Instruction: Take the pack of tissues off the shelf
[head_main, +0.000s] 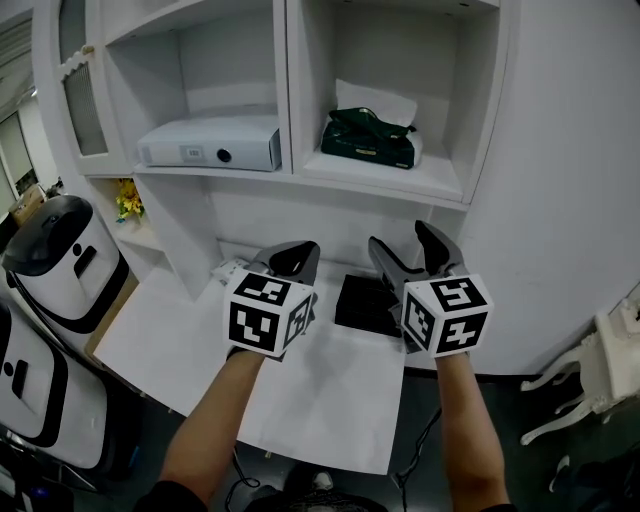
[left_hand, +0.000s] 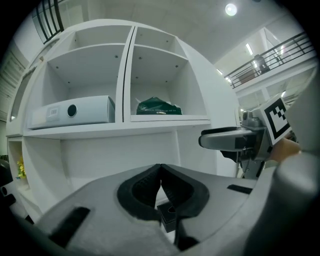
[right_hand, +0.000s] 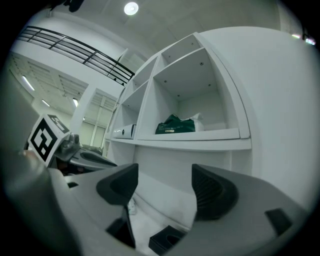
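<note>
White tabletop lies nearest, both grippers above it: my left gripper is pinched closed on nothing, my right gripper is spread wide and empty. A black box sits beneath the right one. At 12 o'clock on the shelf, the green pack of tissues rests in the right compartment. I judge it light, soft and crinkly, so I'd squeeze its sides, not the loose top sheet. The divider and a white device lie at its 9 o'clock, out of my way.

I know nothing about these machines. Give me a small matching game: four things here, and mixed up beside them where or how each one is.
1 pack of tissues
2 white device
3 left gripper
4 right gripper

a open
b on the shelf, left compartment
c shut
d on the shelf, right compartment

Pairs: 1-d, 2-b, 3-c, 4-a
</note>
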